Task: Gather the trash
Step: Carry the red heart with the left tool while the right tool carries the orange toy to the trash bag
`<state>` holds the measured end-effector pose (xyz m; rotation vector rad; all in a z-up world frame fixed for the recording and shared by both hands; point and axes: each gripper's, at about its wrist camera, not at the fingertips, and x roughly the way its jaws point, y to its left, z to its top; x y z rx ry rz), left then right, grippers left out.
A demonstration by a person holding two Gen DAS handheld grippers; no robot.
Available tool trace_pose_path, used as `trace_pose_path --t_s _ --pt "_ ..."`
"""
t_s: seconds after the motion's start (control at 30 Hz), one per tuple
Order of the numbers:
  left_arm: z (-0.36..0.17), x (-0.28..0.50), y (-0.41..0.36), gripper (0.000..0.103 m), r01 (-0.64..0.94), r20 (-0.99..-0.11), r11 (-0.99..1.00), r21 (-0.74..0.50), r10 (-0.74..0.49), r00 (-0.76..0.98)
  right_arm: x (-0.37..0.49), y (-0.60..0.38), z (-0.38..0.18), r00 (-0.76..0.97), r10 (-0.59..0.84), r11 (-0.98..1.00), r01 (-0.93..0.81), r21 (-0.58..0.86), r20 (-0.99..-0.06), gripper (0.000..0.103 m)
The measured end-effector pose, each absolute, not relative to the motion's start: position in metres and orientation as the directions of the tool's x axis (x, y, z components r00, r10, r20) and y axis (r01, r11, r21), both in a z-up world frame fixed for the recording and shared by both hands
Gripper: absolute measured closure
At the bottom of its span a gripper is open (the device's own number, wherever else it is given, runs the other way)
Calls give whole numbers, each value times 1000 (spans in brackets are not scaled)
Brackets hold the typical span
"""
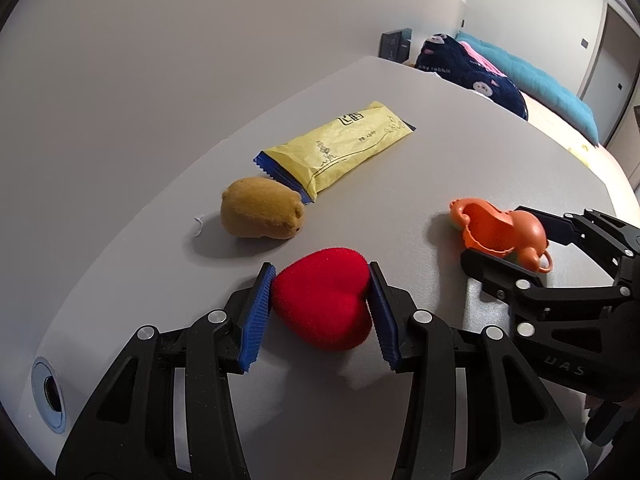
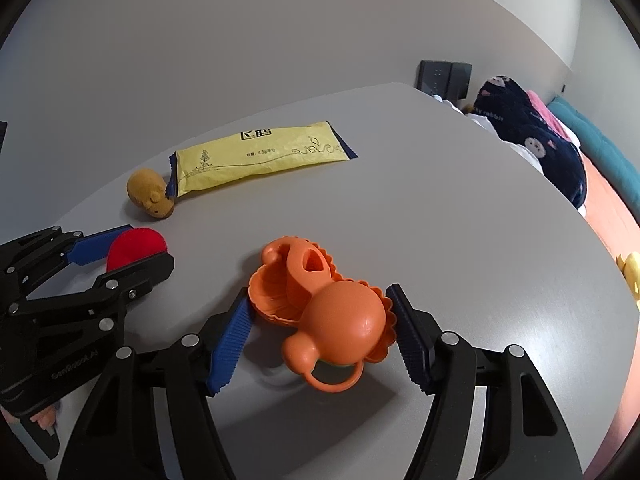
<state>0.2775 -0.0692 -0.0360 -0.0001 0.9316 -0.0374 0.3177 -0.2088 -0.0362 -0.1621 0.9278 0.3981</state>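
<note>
At the middle of the left wrist view, upper part, the crumpled yellow snack wrapper with blue ends (image 1: 340, 144) lies flat on the grey table (image 1: 440, 152), one end touching a brown plush toy (image 1: 260, 214). Below, the left gripper (image 1: 320, 300) clamps a red velvet heart (image 1: 322, 304). The right gripper (image 2: 320, 320) stands half open around an orange plastic toy (image 2: 320, 304); the left pad touches it, the right one seems just apart.

The left gripper (image 1: 320, 304) points down at a slant, its pads pressing both sides of the red heart (image 1: 322, 304). The right gripper (image 2: 320, 328) also slants down, its jaws around the orange toy (image 2: 324, 312), left pad touching.
</note>
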Motion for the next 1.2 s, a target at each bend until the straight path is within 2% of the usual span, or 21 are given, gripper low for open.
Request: trace_pose_path --t_s 0.53,1.2 --pt "-15 263 -106 57 96 -788 995 -5 -64 613 300 -258 -17 556 287 932 -350 93 -780 35" --pt "25 203 -190 57 204 -767 979 18 -118 631 222 -363 27 638 233 966 -242 96 -734 35"
